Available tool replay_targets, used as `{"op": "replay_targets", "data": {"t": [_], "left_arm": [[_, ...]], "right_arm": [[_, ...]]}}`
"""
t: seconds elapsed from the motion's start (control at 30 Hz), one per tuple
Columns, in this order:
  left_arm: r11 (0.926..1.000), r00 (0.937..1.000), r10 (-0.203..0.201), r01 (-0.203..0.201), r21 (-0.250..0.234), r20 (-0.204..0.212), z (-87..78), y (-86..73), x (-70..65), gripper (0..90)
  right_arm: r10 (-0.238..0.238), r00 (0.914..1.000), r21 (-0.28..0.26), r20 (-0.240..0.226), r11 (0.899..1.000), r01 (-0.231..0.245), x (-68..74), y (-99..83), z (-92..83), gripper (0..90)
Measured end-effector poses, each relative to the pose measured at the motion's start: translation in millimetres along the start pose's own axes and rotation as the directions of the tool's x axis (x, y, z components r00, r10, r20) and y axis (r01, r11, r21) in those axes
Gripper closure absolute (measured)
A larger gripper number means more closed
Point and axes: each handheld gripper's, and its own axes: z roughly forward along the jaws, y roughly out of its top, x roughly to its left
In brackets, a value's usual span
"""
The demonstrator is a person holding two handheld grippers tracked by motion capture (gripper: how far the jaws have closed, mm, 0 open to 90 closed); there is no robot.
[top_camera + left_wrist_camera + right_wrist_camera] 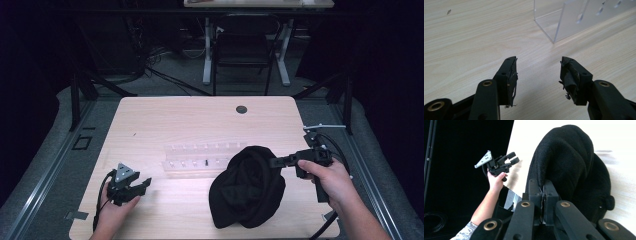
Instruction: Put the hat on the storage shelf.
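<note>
Black knitted fabric hat (pixel 247 187) is seen heaped on the pale wooden surface (pixel 165 120), just in front of the clear acrylic rack (pixel 197 157) and overlapping its right end. The hat's upper right edge is pinched by the right tongs (pixel 274 161), whose jaws are pressed together on the cloth; the fold is lifted there. The left tongs (pixel 142 186) are held low over the surface, to the left of the hat and in front of the rack's left end, with jaws spread apart and nothing between them
</note>
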Motion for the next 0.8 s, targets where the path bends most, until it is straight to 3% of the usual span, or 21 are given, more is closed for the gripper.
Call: {"op": "replay_targets", "data": {"t": [0.5, 0.8], "left_arm": [[1.0, 1.0, -0.004, 0.004, -0.001, -0.001, 0.2, -0.3, -0.5, 47.5], [1.0, 1.0, -0.003, 0.003, -0.001, 0.0, 0.3, -0.3, -0.2, 47.5]], "right_arm": [[-0.046, 0.9985, -0.04, -0.032, 0.998, 0.044, 23.4, 8.4, -8.9, 88.2], [-0.062, 0.9979, -0.077, -0.016, 0.995, 0.061, 32.7, 13.4, -19.7, 88.2]]}}
